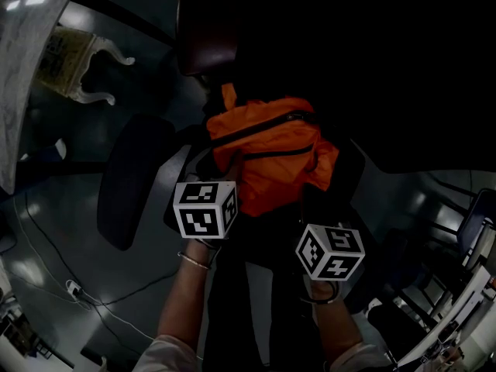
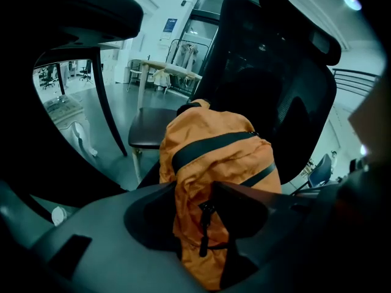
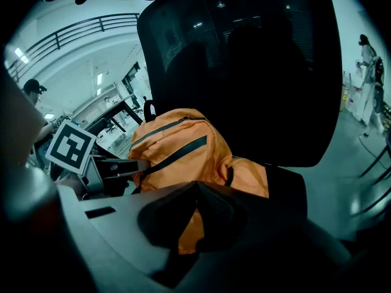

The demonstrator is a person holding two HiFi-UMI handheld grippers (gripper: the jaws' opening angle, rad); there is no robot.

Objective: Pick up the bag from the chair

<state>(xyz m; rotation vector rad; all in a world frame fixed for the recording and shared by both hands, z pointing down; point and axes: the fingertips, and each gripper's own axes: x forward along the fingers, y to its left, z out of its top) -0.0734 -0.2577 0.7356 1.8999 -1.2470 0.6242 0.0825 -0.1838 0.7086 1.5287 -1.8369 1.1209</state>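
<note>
An orange bag (image 1: 271, 149) with black zip bands rests on the seat of a black mesh office chair (image 3: 244, 60) and leans on its backrest. My left gripper (image 2: 195, 194) is shut on a fold of the bag's fabric (image 2: 214, 163) beside a black zip pull. On the bag's right side, my right gripper (image 3: 194, 188) is shut, with orange cloth (image 3: 183, 145) pinched between its jaws. In the head view both marker cubes, left (image 1: 203, 208) and right (image 1: 329, 250), sit just in front of the bag. The left gripper's cube (image 3: 70, 146) also shows in the right gripper view.
A second dark chair seat (image 2: 149, 130) stands just behind the bag. A white carved furniture leg (image 1: 93, 68) is at the far left, and cables (image 1: 77, 289) lie on the floor. More chairs (image 1: 477, 223) crowd the right. A person (image 3: 33, 90) stands in the background.
</note>
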